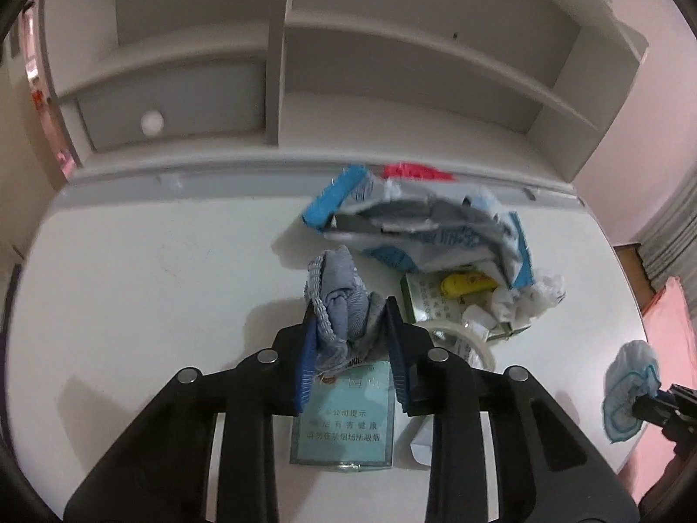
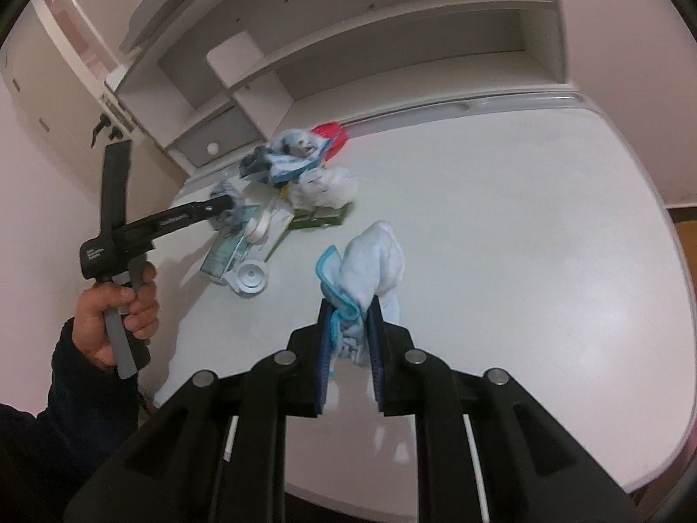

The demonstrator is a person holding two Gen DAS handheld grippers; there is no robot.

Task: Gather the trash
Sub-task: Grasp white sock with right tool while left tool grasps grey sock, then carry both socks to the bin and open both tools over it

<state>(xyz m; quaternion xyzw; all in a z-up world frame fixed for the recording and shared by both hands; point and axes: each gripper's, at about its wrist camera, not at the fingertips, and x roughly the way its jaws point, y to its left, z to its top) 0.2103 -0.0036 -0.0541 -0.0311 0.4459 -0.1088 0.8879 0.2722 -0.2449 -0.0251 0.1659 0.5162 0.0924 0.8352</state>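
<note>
Clamping a grey-blue sock (image 1: 337, 305), the left gripper (image 1: 348, 327) is hovering just above a teal box (image 1: 344, 427) at the near edge of the trash pile (image 1: 435, 253) on the white desk (image 1: 152, 283). Beside it, well clear of the pile, the right gripper (image 2: 350, 327) is pinching a pale blue sock (image 2: 374, 261) between its fingers. Both grips are looking secure; lifting each sock straight up, away from the loose wrappers, should avoid dragging litter along.

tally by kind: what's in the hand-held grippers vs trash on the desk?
Socks held in a hand-held gripper: 2, grey-blue sock in left, white sock in right
Printed cartons: 2, teal, green
Snack bags: 1
Tape rolls: 1
Crumpled tissue clumps: 1
Total: 7
</note>
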